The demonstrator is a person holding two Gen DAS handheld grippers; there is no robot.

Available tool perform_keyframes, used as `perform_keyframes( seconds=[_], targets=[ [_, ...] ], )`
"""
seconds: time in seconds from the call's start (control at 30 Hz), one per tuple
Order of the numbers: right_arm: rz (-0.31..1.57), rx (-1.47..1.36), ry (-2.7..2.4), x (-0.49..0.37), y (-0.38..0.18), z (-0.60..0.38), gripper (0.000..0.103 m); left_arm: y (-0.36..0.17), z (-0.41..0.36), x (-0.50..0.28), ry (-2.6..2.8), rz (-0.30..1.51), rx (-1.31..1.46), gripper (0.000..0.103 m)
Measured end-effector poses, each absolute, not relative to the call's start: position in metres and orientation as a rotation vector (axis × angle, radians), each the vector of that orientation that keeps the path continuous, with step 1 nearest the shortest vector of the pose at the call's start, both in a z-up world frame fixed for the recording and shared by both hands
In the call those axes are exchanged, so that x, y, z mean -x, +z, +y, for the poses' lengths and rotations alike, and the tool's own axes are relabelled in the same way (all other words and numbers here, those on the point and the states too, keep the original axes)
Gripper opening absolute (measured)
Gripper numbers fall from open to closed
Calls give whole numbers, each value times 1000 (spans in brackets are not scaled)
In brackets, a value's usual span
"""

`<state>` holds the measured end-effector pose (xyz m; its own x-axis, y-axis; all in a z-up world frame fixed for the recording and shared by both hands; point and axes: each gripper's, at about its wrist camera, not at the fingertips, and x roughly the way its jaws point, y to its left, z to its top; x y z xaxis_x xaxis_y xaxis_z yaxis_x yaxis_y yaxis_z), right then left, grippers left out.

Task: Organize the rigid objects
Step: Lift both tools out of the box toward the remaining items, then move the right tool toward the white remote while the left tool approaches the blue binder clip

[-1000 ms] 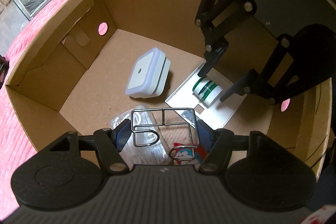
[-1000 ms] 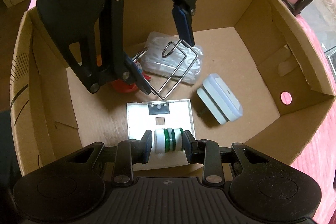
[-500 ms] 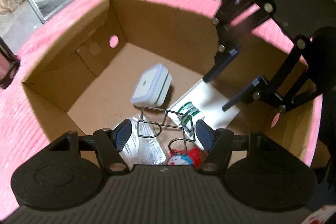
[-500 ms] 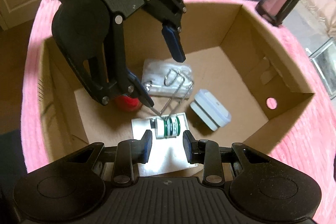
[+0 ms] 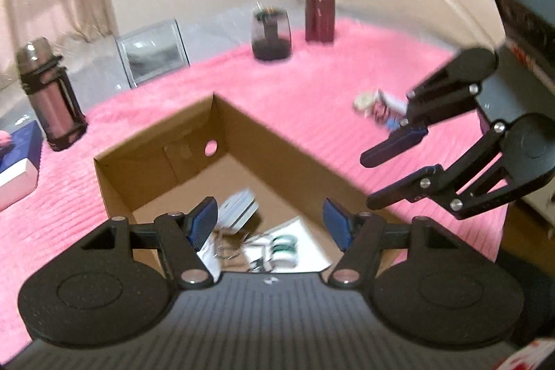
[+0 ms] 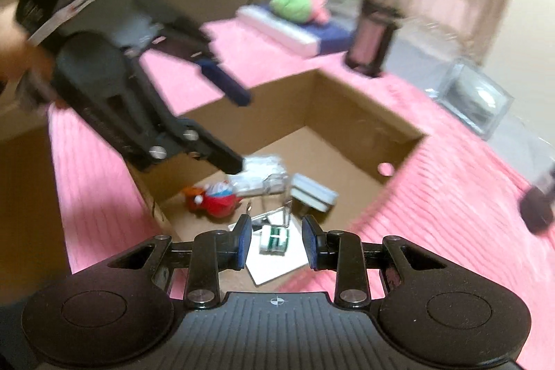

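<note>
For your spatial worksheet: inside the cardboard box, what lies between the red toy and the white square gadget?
In the right wrist view, a clear plastic packet and a wire rack lie between the red toy and the white gadget.

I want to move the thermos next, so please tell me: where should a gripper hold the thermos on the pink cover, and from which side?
The thermos stands upright beside the cardboard box. Grip its round body across the middle, coming in level from the side facing the box; the dark frame looks harder to close on.
</note>
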<state>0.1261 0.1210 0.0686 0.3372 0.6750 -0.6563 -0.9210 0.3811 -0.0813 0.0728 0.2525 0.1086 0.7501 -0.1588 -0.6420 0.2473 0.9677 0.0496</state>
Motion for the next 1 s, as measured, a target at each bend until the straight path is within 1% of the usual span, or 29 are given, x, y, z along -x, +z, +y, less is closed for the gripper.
perform_keyframes(
  seconds=[0.13,0.3,0.47,0.57,0.63,0.7,0.8,1.0],
  targets=[
    [547,328,1012,-113,80,79,28,120,226,-48,-174,615,-82,63],
    [518,148,915,-101,80,23,29,124,191,-24,-129,542,-36,64],
    [499,-1,773,-85,71,-34,30,119,159,-9,-92,496,44,69],
    [496,-31,712,-75,64,-62,41,115,140,-4,-93,483,74,70],
    [500,-39,682,-72,61,-77,50,111,127,-4,-99,482,88,71],
    [496,-47,645,-67,57,-92,54,108,112,-3,-104,478,88,74],
    [493,-80,583,-65,51,-113,57,101,93,-9,-108,481,76,78],
    [477,-99,483,-61,45,-154,59,82,62,-30,-127,512,85,79]
  ],
)
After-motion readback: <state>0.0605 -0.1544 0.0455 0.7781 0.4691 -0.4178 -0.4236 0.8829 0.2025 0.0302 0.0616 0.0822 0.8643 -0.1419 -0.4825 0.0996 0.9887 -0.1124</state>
